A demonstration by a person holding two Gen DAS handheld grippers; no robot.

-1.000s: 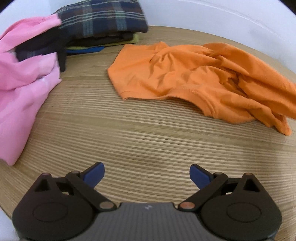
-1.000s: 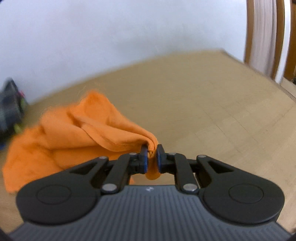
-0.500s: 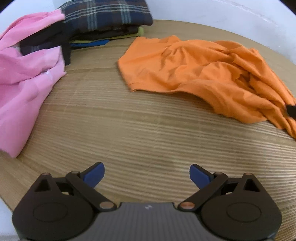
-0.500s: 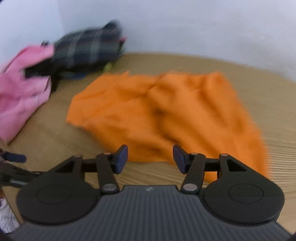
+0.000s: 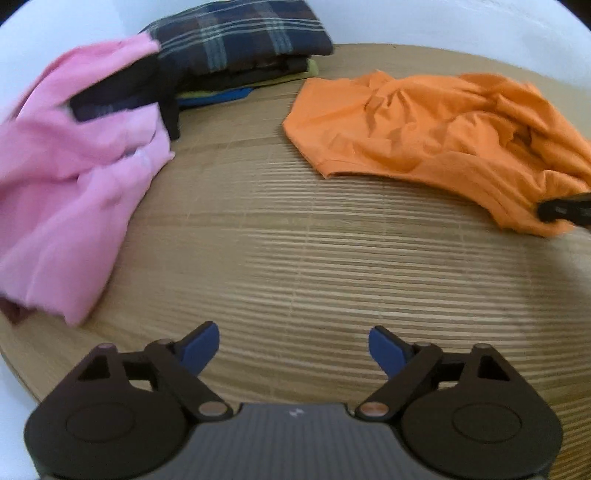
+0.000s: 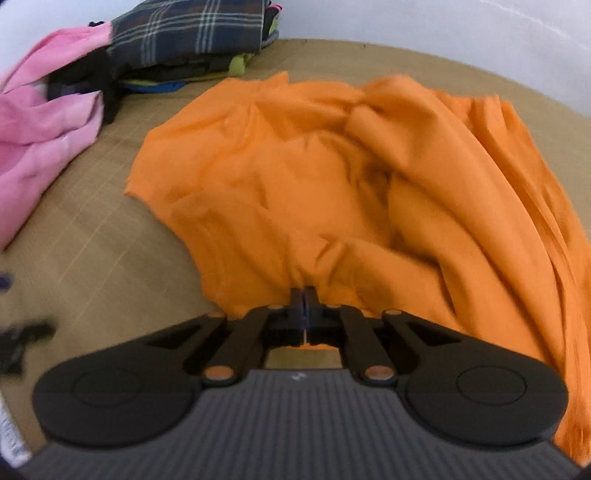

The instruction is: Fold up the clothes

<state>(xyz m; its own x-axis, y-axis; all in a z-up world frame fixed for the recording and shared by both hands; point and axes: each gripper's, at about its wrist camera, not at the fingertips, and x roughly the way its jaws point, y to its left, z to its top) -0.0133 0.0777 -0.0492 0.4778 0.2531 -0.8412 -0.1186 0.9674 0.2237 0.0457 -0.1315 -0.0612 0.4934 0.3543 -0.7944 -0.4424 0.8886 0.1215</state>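
Observation:
A crumpled orange garment [image 5: 424,122] [image 6: 332,184] lies spread on the wooden table [image 5: 295,240]. In the right wrist view my right gripper [image 6: 304,295] is shut on the garment's near edge, with cloth bunched at the fingertips. In the left wrist view its dark tip [image 5: 565,210] shows at the garment's right corner. My left gripper [image 5: 291,334] hovers over bare wood, well short of the orange garment. Its blue pads [image 5: 201,341] stand wide apart and its jaws are closing with nothing between them.
A pink garment [image 5: 74,177] [image 6: 44,122] lies loose at the left, with a black piece across it. Behind it stands a folded stack topped by a dark plaid shirt [image 5: 240,40] [image 6: 184,33]. A white wall runs along the table's far edge.
The right gripper let go of the lifted orange cloth, opened, swung down to the garment's near edge and shut on it. The garment now lies flatter. The left gripper's pads stand slightly closer together.

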